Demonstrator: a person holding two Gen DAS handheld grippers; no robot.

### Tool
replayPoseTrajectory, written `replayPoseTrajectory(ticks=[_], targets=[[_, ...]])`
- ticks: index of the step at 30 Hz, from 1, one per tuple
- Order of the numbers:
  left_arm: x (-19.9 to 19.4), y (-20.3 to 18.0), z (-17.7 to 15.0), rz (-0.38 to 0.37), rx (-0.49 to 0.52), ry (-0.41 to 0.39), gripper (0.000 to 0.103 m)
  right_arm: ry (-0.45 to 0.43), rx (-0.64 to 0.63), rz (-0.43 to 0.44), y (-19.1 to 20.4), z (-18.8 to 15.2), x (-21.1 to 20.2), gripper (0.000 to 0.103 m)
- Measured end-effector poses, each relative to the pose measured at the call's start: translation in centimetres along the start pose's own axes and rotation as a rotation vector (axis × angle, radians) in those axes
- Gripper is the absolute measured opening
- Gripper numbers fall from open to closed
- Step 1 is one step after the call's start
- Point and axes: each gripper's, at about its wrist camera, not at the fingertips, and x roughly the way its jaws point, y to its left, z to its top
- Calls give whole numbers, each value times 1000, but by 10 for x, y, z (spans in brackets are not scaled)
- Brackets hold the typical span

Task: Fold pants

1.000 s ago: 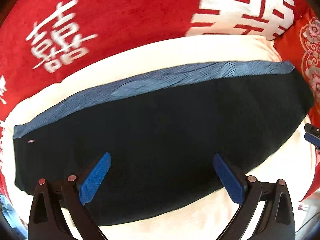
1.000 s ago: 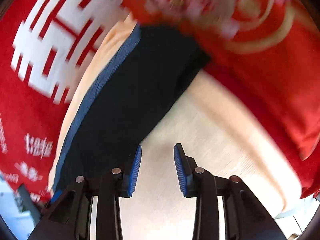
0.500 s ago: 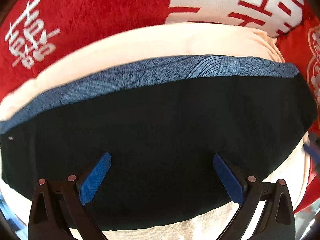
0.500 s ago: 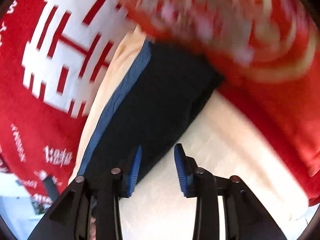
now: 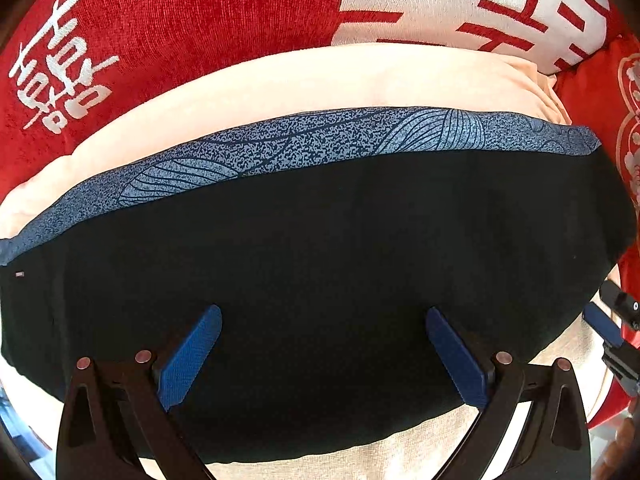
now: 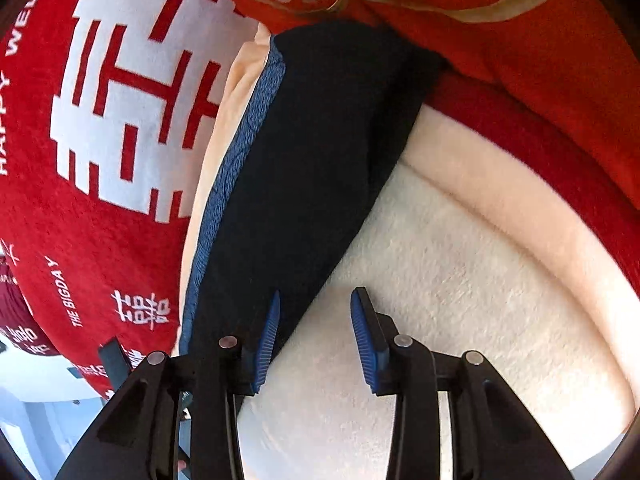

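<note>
2 grippers work over 1 pair of pants (image 5: 320,260), which lies flat as a long dark band with a blue patterned strip (image 5: 304,148) along its far edge, on a cream blanket (image 6: 460,280) over red bedding (image 5: 180,20); laid out this way, it looks ready for a fold. Left gripper (image 5: 322,354) hangs over the middle of the pants, jaws wide, nothing between them. Right gripper (image 6: 314,334) sits at the near edge of the pants, jaws fairly narrow and opening, straddling the hem line but not pressing it. 0 containers in view.
</note>
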Motion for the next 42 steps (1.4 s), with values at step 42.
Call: replayPoseTrajectory(ticks=[42], targets=[[-10, -24, 3, -7, 9, 20, 103, -95, 71, 95, -22, 22, -16, 46]])
